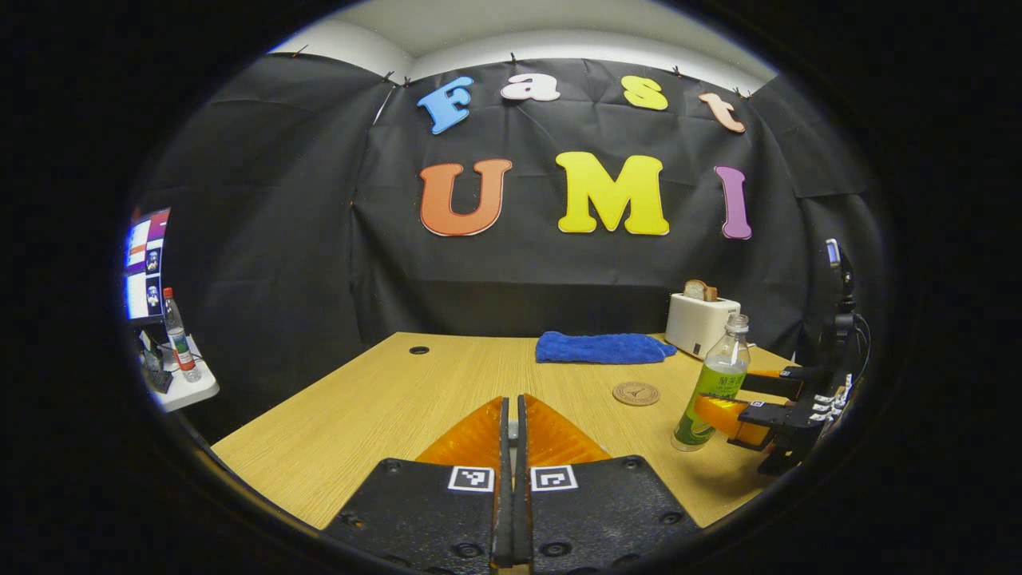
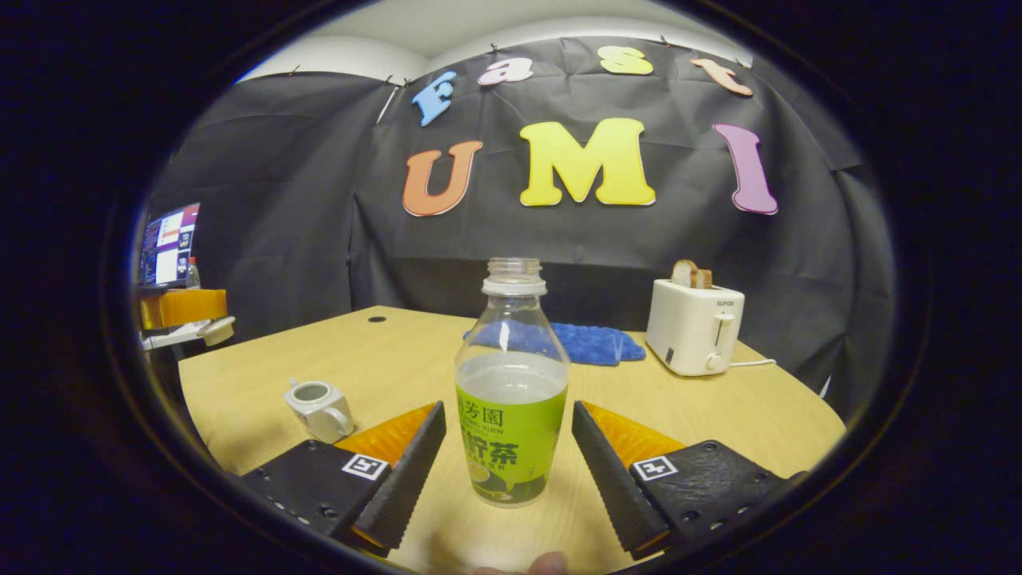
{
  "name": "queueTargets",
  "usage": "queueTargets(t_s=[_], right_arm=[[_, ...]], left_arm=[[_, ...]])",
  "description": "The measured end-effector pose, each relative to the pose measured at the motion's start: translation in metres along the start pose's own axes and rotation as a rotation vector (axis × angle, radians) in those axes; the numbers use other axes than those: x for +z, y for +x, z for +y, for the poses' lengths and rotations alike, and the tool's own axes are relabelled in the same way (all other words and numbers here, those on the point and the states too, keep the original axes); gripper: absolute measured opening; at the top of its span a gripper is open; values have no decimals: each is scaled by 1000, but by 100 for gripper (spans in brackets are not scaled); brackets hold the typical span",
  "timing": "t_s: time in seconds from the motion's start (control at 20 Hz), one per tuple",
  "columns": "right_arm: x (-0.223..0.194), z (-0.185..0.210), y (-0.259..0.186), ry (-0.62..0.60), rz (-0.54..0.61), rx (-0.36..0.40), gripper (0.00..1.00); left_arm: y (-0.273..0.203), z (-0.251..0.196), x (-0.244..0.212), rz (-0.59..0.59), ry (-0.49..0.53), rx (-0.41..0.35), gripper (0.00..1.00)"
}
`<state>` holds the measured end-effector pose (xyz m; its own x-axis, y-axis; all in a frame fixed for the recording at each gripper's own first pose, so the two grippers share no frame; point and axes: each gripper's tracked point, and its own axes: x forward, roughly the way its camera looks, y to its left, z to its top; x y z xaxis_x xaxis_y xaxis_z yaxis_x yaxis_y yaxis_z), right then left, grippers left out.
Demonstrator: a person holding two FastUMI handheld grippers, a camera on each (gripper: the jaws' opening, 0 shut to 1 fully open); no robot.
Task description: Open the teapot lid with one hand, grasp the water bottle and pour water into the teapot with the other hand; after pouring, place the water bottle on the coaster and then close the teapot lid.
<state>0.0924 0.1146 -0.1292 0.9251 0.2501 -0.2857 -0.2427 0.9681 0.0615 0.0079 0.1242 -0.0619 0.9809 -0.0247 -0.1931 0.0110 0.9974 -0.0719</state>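
Left gripper (image 1: 512, 447) fingers clenched, right gripper (image 2: 505, 447) fingers released around water bottle (image 2: 511, 399), teapot (image 2: 319, 409) lidless, lid unseen.

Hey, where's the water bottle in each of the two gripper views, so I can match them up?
Left gripper view: the water bottle stands at the right of the table, with the right gripper open around it.
Right gripper view: the bottle stands at centre, between that gripper's open fingers.
Shared landmark: the white toaster, behind and to the right.
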Motion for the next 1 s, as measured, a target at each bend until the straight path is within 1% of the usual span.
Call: queueTargets(t_s=[0.25, 0.35, 0.45, 0.5, 0.65, 0.75, 0.85, 1.0], right_arm=[[-7, 2, 8, 35, 26, -5, 96], [-6, 0, 13, 41, 28, -15, 78], [-5, 2, 13, 26, 35, -14, 74], [-5, 5, 13, 11, 41, -8, 74], [4, 14, 15, -95, 38, 3, 72], [11, 21, 17, -196, 26, 11, 71], [13, 28, 22, -298, 37, 21, 70], [18, 34, 29, -481, 35, 11, 72]], left_arm=[[3, 3, -6, 18, -6, -1, 2], [3, 7, -6, 19, -9, 3, 2], [2, 10, -7, 19, -17, 5, 2], [2, 12, -8, 19, -18, 6, 2], [4, 14, -9, 21, -17, 5, 2], [5, 16, -10, 20, -16, 2, 2], [5, 19, -10, 19, -17, 3, 2], [4, 23, -12, 17, -27, -1, 2]])
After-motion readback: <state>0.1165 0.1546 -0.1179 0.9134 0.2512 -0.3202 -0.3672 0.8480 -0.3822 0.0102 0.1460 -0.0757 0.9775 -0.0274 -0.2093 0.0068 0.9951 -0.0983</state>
